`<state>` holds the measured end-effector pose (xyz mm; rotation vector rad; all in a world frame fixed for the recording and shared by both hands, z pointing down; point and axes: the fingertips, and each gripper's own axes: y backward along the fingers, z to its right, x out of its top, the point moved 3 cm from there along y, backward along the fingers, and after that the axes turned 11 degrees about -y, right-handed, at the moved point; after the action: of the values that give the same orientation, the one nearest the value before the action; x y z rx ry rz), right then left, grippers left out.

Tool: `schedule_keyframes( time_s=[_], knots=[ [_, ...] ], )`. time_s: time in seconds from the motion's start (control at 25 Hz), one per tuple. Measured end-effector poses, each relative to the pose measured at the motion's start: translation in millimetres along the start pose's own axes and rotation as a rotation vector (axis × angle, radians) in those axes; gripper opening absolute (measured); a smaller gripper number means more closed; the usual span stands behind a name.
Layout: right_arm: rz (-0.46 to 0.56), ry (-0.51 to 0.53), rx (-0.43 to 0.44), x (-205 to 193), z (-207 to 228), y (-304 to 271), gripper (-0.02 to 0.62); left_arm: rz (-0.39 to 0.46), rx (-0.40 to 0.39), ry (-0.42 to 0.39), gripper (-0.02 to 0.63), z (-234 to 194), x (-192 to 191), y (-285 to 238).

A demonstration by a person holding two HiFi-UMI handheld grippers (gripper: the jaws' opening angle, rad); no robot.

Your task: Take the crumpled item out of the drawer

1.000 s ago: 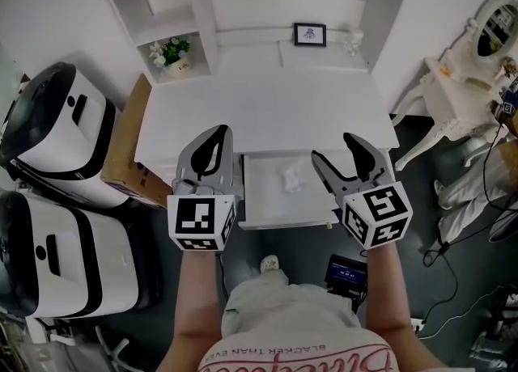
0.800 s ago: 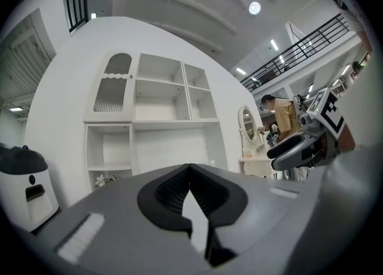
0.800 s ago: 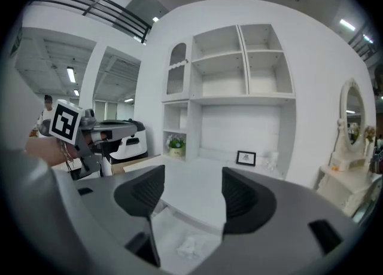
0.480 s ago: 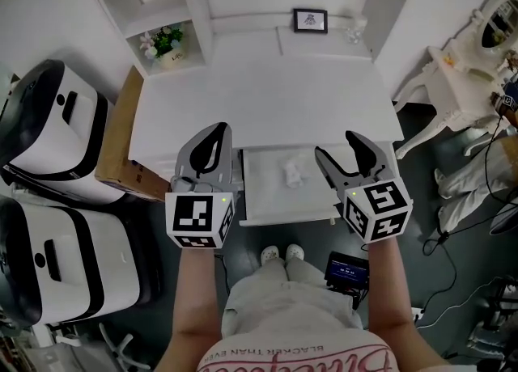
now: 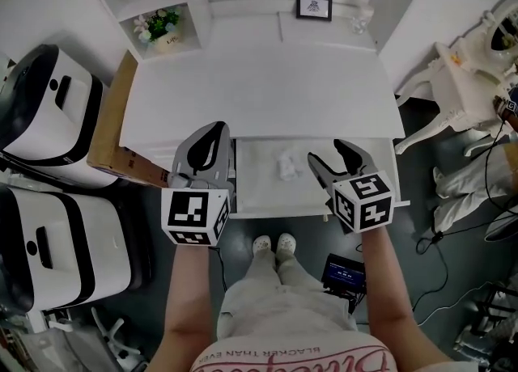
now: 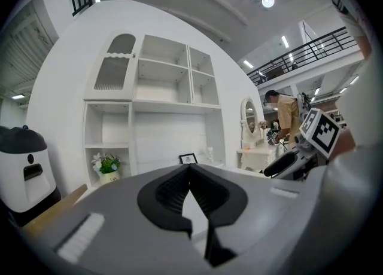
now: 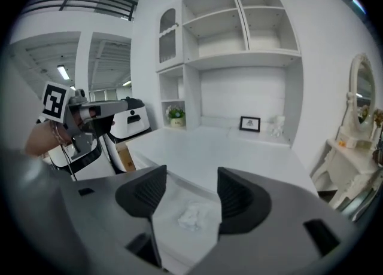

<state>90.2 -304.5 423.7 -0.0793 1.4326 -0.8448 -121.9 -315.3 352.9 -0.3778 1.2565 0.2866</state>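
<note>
A crumpled white item [image 5: 285, 162] [image 7: 190, 217] lies in the open white drawer [image 5: 257, 197] under the desk's front edge. My right gripper [image 5: 333, 159] [image 7: 190, 192] hangs open over the drawer's right side, with the crumpled item seen below between its jaws, not touched. My left gripper [image 5: 210, 142] [image 6: 190, 184] is shut and empty at the drawer's left edge, over the desk front.
The white desk [image 5: 259, 95] carries a small picture frame [image 5: 313, 6] and a potted plant [image 5: 158, 24] in its shelf unit. A cardboard box [image 5: 109, 124] and two white machines [image 5: 48, 112] stand left. A white dressing table [image 5: 465, 79] is right.
The view has shifted, so the desk and drawer sit higher in frame. My right gripper has moved left and forward, closer to the crumpled item. The left gripper has hardly moved.
</note>
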Motion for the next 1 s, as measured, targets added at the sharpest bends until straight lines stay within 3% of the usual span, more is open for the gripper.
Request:
schedule_keyframes(
  time_s=[0.56,1.0],
  knots=[
    [-0.287,-0.103,0.032,-94.0,35.7,-97.3,0.229,-0.093,-0.025,0.031,0.011,16.0,-46.8,-22.8],
    [-0.483,-0.155,-0.01,-164.6,68.4,-157.9,0.181,-0.145,-0.034,0.049,0.011,21.2,-78.0,-38.7]
  ],
)
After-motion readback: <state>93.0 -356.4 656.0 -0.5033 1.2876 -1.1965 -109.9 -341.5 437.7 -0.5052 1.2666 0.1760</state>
